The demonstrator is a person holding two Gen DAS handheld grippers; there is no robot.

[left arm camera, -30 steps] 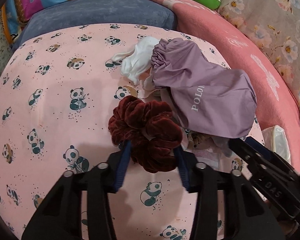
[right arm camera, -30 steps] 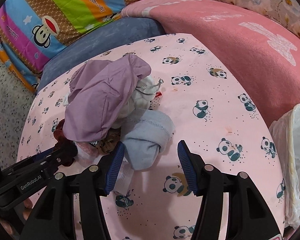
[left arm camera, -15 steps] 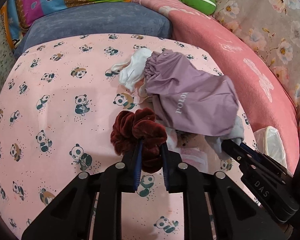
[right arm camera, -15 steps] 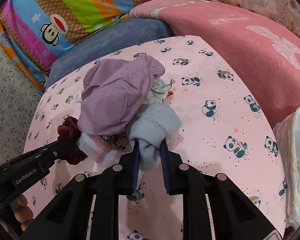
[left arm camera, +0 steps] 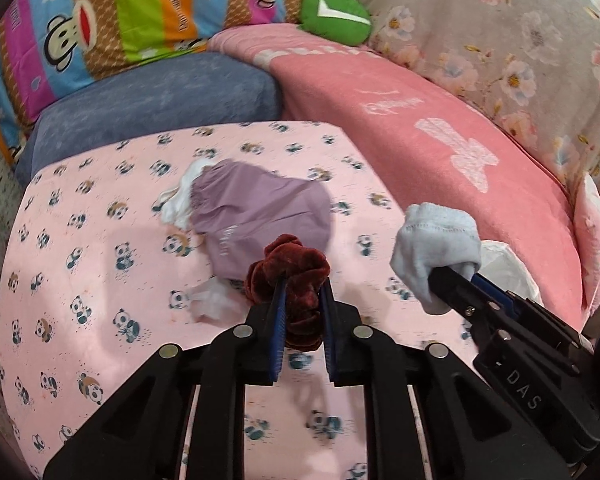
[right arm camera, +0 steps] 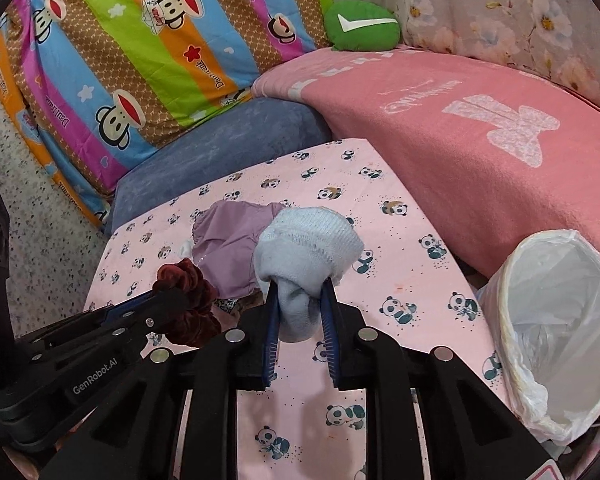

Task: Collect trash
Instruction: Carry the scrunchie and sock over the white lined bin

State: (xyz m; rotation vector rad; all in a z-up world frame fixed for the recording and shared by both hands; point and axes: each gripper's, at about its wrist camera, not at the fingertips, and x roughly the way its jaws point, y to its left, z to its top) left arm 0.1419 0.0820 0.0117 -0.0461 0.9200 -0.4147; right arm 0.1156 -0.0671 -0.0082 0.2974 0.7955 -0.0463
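My left gripper (left arm camera: 303, 284) is shut on a dark red velvet scrunchie (left arm camera: 288, 268) and holds it lifted above the pink panda sheet (left arm camera: 100, 280); it also shows in the right wrist view (right arm camera: 188, 300). My right gripper (right arm camera: 299, 286) is shut on a pale blue sock (right arm camera: 308, 248), raised above the sheet, and the sock shows in the left wrist view (left arm camera: 436, 244). A purple fabric cover (left arm camera: 260, 216) lies on the sheet with a white cloth (left arm camera: 180, 200) at its left and crumpled wrappers (left arm camera: 212, 300) by it.
A bin lined with a white plastic bag (right arm camera: 560, 328) stands at the sheet's right edge. A pink blanket (right arm camera: 460, 128), a blue-grey cushion (left arm camera: 160, 104), a striped monkey-print quilt (right arm camera: 140, 40) and a green pillow (right arm camera: 360, 26) ring the back.
Both grippers closed, the left on the scrunchie and the right on the sock, then lifted them off the pile. The purple cover stays on the sheet.
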